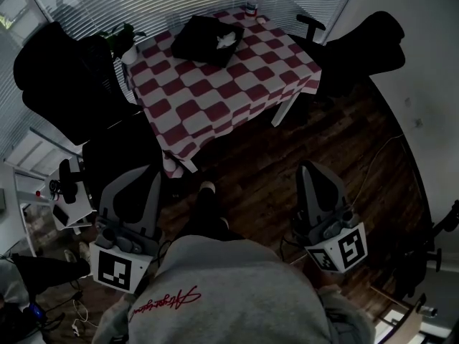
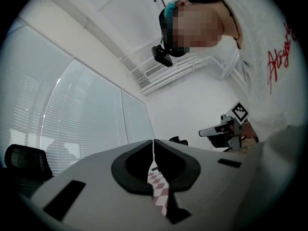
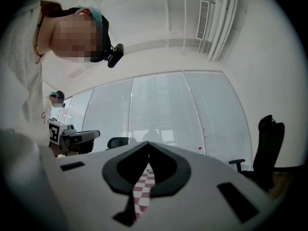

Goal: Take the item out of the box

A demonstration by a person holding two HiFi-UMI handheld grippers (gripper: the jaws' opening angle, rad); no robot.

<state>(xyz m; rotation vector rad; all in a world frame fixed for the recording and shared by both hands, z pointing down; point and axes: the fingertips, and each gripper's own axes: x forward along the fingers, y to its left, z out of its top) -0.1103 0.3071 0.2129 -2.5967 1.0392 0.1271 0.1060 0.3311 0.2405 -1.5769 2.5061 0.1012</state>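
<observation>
Black box way out on the checkered table

The box (image 1: pixel 204 38) is dark, flattish and sits skewed on the table (image 1: pixel 237 84). A white item (image 1: pixel 226 41) shows on its right part, too small to make out. It's well apart from the fingers of the left gripper (image 1: pixel 145 174) and right gripper (image 1: pixel 310 169), far ahead and between them, nearer the left.

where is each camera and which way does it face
Head view: on head, steeply down at table; left gripper, right gripper, sweatshirt show.
Left gripper view: on it, along shut jaws, up at blinds; sweatshirt, right gripper beside.
Right gripper view: on it, along shut jaws, at blinds; left gripper beside.
Shared: both gripper views glimpse the table.
</observation>
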